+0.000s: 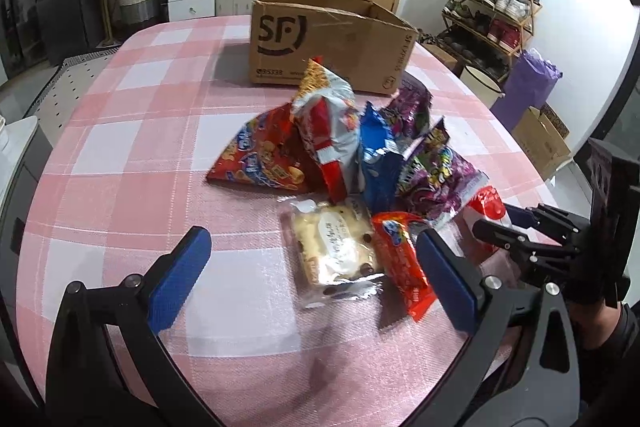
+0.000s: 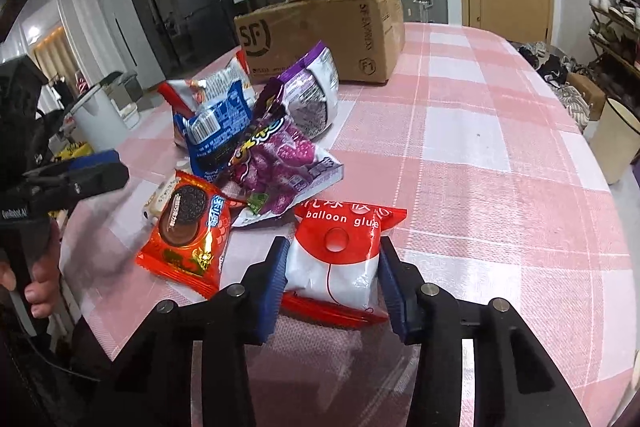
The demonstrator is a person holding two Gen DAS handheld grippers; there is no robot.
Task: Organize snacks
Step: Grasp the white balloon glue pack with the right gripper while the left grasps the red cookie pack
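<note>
A pile of snack packets lies mid-table in front of an open SF cardboard box (image 1: 320,39), also in the right wrist view (image 2: 320,35). My right gripper (image 2: 334,269) has its blue pads on both sides of a red-and-white "balloon glue" packet (image 2: 340,259), which rests on the cloth. It appears closed on the packet. My left gripper (image 1: 312,267) is open, just above a clear-wrapped cake (image 1: 336,247) and an orange Oreo packet (image 1: 400,259). The Oreo packet (image 2: 188,227) lies left of the balloon packet. The right gripper (image 1: 500,231) shows at the left view's right edge.
The table wears a pink-and-white checked cloth (image 1: 140,127). Purple candy bags (image 2: 280,163), a blue Oreo bag (image 2: 216,131) and red chip bags (image 1: 260,155) make up the pile. A shoe rack (image 1: 492,11) and boxes stand right of the table.
</note>
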